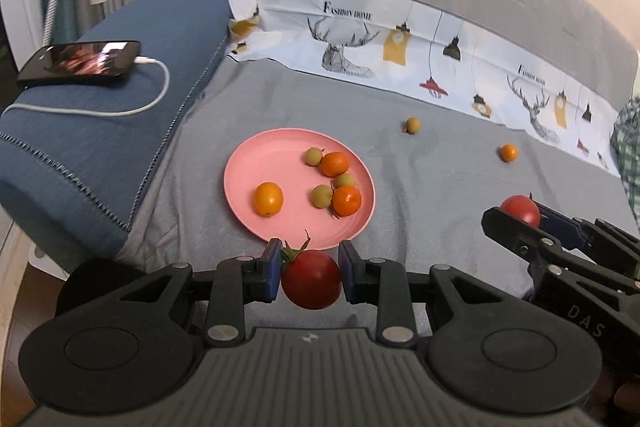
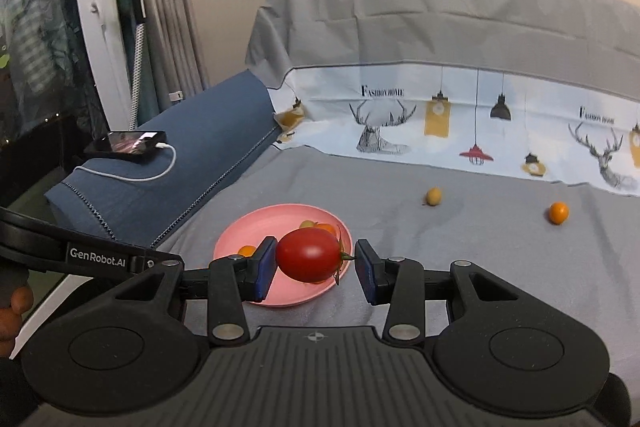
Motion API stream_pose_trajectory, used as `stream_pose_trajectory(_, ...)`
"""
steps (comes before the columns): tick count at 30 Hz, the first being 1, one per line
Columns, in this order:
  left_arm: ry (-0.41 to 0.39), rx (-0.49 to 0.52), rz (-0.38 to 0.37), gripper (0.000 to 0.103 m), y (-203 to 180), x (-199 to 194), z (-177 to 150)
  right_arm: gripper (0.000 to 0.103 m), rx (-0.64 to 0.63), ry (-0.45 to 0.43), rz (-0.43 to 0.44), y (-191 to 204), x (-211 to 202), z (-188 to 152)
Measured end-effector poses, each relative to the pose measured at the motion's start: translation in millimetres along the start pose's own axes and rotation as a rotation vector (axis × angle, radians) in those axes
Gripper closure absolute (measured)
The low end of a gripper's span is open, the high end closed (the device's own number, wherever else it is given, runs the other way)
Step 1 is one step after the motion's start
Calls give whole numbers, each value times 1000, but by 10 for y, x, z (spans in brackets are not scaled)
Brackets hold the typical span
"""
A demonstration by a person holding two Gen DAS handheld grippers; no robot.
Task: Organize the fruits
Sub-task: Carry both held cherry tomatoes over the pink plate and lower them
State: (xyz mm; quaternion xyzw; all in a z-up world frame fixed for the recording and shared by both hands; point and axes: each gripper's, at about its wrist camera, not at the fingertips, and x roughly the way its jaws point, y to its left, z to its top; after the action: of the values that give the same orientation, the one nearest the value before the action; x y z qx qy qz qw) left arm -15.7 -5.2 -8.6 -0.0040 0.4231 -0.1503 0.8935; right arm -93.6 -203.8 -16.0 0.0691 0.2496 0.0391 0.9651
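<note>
Tomatoes fill both claws. In the left wrist view, the left claw [image 1: 309,269] sits at lower centre, its blue pads closed against the sides of a red tomato [image 1: 311,279] with a green stem pointing up and left. This tomato hangs just in front of the near rim of the pink plate [image 1: 256,163], which lies on the grey sheet of the bed [image 1: 440,195].

On the plate lie three orange fruits and three small greenish ones: one orange fruit [image 1: 268,199] alone toward the left, the rest clustered at the right half.

At the right edge of the same view, the right claw [image 1: 520,215] carries a second tomato [image 1: 521,209]. In the right wrist view this second tomato [image 2: 309,255] lies sideways between the pads, stem to the right; the left pad presses it, while the right pad meets only the stem tip, so the right claw [image 2: 314,263] is partly closed around it, in front of the plate.

Two loose fruits rest on the sheet, well apart from the plate: a yellowish one [image 1: 412,125] at upper centre, and a small orange one [image 1: 509,152] further right.

A phone [image 1: 80,61] with a white cable lies on the blue cushion [image 1: 120,155] at upper left.
</note>
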Motion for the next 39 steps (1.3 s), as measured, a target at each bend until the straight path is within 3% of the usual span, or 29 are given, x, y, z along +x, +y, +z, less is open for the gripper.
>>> stream_pose_trajectory(17,-125,7,-27,70,18,-507,-236,59,-62,-69,5,244,-417,-71)
stream_pose_trajectory(39,-82,-20,-46,70,92,-337,-219,59,-47,-18,-1,211,-264,-110)
